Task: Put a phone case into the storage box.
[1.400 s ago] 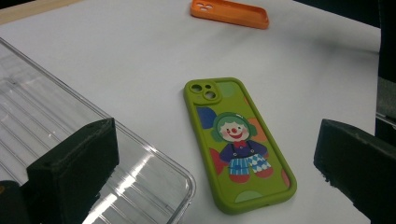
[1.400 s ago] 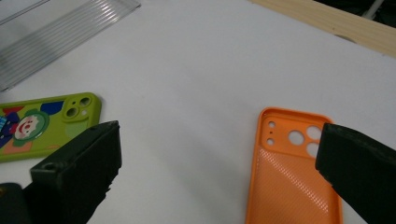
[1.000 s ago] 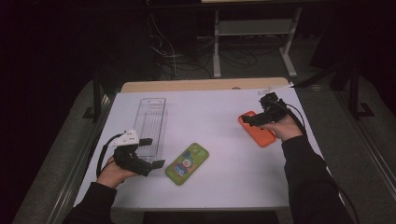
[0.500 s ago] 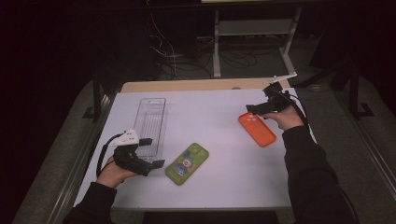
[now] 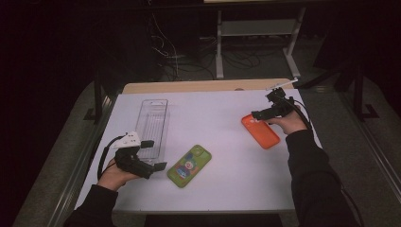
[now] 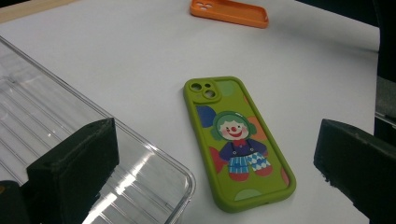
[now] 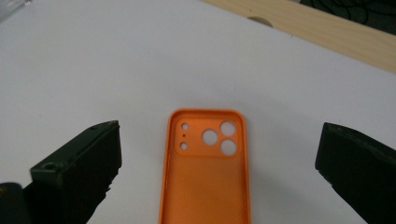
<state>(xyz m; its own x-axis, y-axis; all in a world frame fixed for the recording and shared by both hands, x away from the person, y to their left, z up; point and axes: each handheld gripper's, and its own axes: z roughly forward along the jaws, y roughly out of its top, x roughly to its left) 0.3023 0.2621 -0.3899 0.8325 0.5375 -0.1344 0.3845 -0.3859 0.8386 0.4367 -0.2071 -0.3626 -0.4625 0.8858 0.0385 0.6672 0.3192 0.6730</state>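
An orange phone case (image 5: pixel 260 131) lies flat and hollow side up at centre right of the high view, on the white table (image 5: pixel 222 113). Its camera cut-outs face the far edge of the table. The right gripper (image 5: pixel 259 114) hangs just above the case's upper end, held in a hand (image 5: pixel 286 121) that comes in from the lower right. In the right gripper view the case (image 7: pixel 205 168) sits low in the middle of the frame, between the two black jaws. The jaws stand wide apart and touch nothing.

At lower left of the high view the left gripper (image 5: pixel 153 154) rests low over the table, its jaws also spread wide and empty. A clear plastic tray (image 5: pixel 152 124) stands just beside it, running toward the upper left. A green phone case (image 5: pixel 189 165) printed with a clown lies printed side up just right of that gripper, near the centre bottom. In the left gripper view the green case (image 6: pixel 237 140) fills the middle, the tray (image 6: pixel 93 149) the lower left, and the orange case (image 6: pixel 229 12) the top edge.
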